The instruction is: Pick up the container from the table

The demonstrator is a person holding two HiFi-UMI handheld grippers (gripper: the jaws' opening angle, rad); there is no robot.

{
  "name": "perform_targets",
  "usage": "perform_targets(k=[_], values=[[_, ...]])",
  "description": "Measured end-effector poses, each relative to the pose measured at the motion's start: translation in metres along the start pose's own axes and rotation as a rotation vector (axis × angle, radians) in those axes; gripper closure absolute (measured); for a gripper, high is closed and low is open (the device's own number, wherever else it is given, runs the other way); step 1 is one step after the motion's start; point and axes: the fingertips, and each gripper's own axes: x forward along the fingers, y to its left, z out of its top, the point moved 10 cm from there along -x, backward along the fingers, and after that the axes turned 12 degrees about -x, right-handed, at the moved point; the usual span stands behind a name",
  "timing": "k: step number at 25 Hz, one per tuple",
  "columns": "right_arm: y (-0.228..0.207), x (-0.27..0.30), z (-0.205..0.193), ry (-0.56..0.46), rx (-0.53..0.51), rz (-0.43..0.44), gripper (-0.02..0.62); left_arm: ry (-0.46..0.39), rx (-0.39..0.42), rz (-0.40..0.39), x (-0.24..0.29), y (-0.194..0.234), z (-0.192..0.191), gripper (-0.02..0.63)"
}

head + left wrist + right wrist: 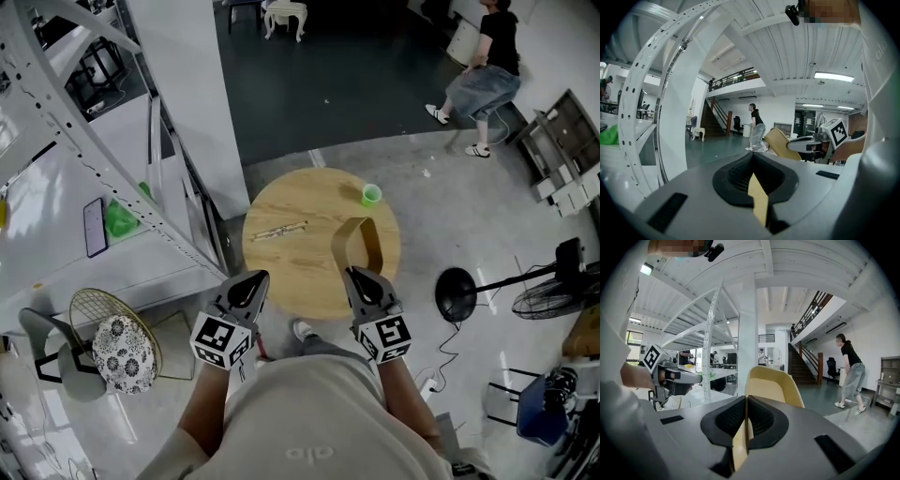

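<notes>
The round table (291,267) lies below me. Over its near side is the tan container (773,387), held up with one wall pinched tight between the jaws of my right gripper (362,275). My left gripper (251,281) hovers beside it, jaws pressed together on nothing. A green cup (371,195) stands near the far rim.

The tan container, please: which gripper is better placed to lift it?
Right: the right gripper is shut on the tan container, while the left gripper hangs shut and empty beside it.
</notes>
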Motion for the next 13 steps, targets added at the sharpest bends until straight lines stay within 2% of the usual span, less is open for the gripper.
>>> perform_targets(k=[13], values=[[-0.0019,0.0066,-0.0038,0.008,0.003,0.002,0.558,0.004,-0.013,0.010,0.0034,0.0054,-0.0021,0.589]])
